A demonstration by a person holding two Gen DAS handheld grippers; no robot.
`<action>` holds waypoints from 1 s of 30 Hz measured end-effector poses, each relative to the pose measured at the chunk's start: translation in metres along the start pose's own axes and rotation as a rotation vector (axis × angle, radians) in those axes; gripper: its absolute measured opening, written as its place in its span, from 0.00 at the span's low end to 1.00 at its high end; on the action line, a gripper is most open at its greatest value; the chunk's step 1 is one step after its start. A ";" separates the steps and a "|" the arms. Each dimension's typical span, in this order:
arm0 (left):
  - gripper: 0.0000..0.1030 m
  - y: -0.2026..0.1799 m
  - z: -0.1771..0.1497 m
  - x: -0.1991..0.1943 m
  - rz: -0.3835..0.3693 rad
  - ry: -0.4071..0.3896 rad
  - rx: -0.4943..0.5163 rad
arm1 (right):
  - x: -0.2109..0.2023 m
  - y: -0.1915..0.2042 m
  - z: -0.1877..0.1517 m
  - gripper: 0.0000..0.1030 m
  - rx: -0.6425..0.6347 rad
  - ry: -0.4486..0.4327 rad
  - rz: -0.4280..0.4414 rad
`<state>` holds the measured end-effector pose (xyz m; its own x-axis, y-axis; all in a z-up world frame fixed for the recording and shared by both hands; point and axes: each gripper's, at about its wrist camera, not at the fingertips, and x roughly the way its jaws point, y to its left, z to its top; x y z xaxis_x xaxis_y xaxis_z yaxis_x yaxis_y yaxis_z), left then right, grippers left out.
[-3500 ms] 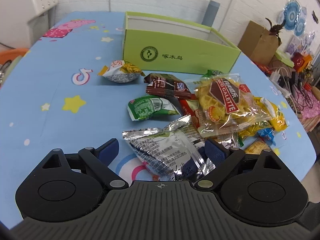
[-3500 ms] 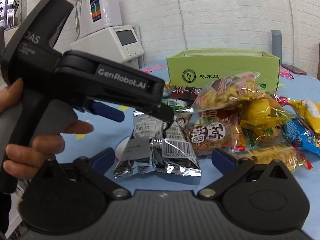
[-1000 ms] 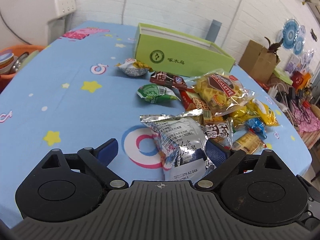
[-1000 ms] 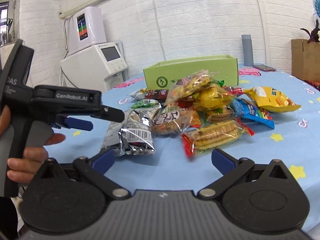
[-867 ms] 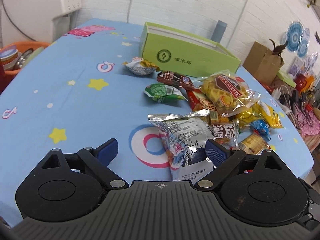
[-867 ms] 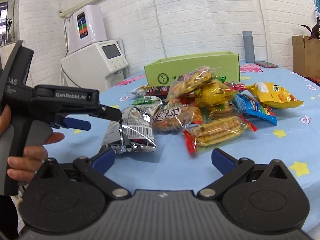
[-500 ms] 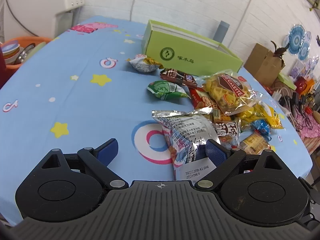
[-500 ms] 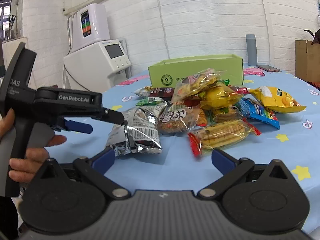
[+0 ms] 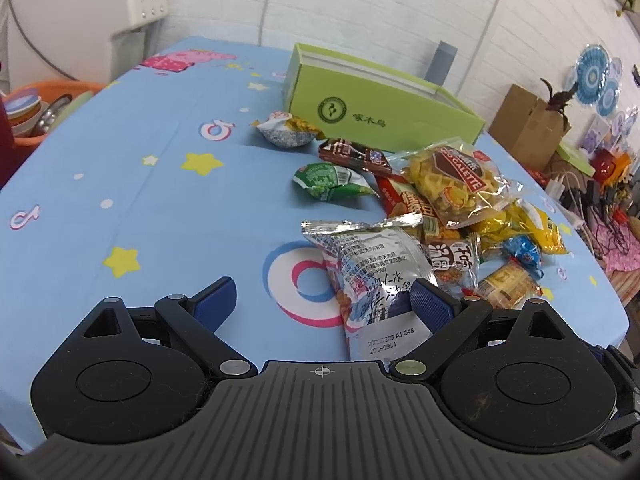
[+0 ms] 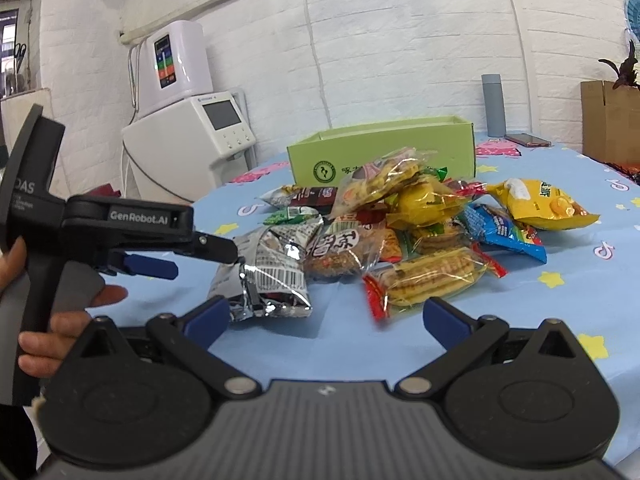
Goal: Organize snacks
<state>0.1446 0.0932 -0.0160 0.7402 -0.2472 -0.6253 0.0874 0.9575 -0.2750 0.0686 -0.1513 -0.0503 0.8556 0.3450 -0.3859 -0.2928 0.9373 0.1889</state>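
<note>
A silver foil snack bag (image 9: 372, 268) lies on the blue tablecloth at the near edge of a pile of snack packets (image 9: 456, 188). My left gripper (image 9: 324, 300) is open; its right finger rests by the bag's near end and its left finger is over bare cloth. In the right wrist view the left gripper (image 10: 192, 252) hovers at the silver bag (image 10: 272, 268). My right gripper (image 10: 326, 316) is open and empty, low in front of the pile, near a biscuit packet (image 10: 432, 276). An open green box (image 9: 380, 116) stands behind the pile and shows in the right wrist view too (image 10: 384, 156).
A small white-and-yellow packet (image 9: 286, 130) and a green packet (image 9: 332, 180) lie left of the pile. A yellow chip bag (image 10: 540, 204) lies at the pile's right. A white appliance (image 10: 188, 148) stands beyond the table's left side. A cardboard box (image 9: 528, 128) stands at the right.
Both grippers have pulled back a little from the pile, so the snacks look smaller. The silver bag still lies flat on the cloth. Both grippers stay open.
</note>
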 end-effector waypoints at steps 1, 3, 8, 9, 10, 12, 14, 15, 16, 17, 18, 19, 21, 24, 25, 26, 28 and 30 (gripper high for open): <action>0.84 0.000 0.000 -0.001 0.001 -0.002 -0.001 | -0.002 -0.002 0.002 0.99 0.007 -0.007 -0.007; 0.84 0.001 0.000 -0.001 0.003 -0.005 -0.001 | -0.007 -0.007 0.004 0.99 0.025 -0.035 -0.032; 0.84 0.002 -0.001 -0.001 0.004 -0.003 -0.004 | -0.019 -0.023 0.009 1.00 0.076 -0.084 -0.074; 0.84 0.001 -0.001 -0.001 0.004 -0.002 -0.004 | -0.020 -0.026 0.010 1.00 0.083 -0.086 -0.078; 0.84 0.000 -0.001 -0.001 0.004 -0.002 -0.003 | -0.021 -0.029 0.010 1.00 0.088 -0.087 -0.082; 0.84 -0.001 -0.002 -0.001 0.003 -0.001 0.002 | -0.021 -0.031 0.009 1.00 0.094 -0.083 -0.089; 0.84 -0.003 -0.002 -0.001 0.003 -0.003 0.007 | -0.020 -0.034 0.008 1.00 0.099 -0.077 -0.092; 0.84 -0.003 -0.002 -0.002 0.003 -0.003 0.009 | -0.019 -0.034 0.007 1.00 0.099 -0.072 -0.091; 0.84 -0.003 -0.002 -0.002 0.004 -0.003 0.010 | -0.019 -0.034 0.006 1.00 0.099 -0.069 -0.090; 0.84 -0.004 -0.002 -0.001 0.004 -0.002 0.012 | -0.018 -0.034 0.005 1.00 0.097 -0.065 -0.091; 0.84 -0.004 -0.002 -0.001 0.005 -0.002 0.012 | -0.018 -0.034 0.004 1.00 0.096 -0.064 -0.090; 0.84 -0.004 -0.002 -0.001 0.006 -0.002 0.013 | -0.018 -0.034 0.004 1.00 0.094 -0.062 -0.090; 0.84 -0.005 -0.002 -0.001 0.008 -0.001 0.013 | -0.017 -0.034 0.003 1.00 0.091 -0.059 -0.091; 0.84 -0.006 -0.002 -0.002 0.007 -0.004 0.017 | -0.017 -0.035 0.003 1.00 0.092 -0.053 -0.093; 0.84 -0.006 -0.002 -0.002 0.008 -0.005 0.018 | -0.016 -0.035 0.003 1.00 0.094 -0.051 -0.093; 0.85 -0.006 -0.002 -0.002 0.008 -0.005 0.019 | -0.016 -0.035 0.003 1.00 0.095 -0.049 -0.093; 0.85 -0.006 -0.002 -0.002 0.010 -0.004 0.020 | -0.015 -0.035 0.003 1.00 0.094 -0.045 -0.093; 0.85 -0.006 -0.003 -0.001 0.011 -0.001 0.018 | -0.014 -0.035 0.002 1.00 0.091 -0.040 -0.094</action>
<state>0.1418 0.0877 -0.0158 0.7421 -0.2363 -0.6273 0.0914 0.9627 -0.2546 0.0677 -0.1890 -0.0494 0.8944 0.2519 -0.3696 -0.1720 0.9565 0.2357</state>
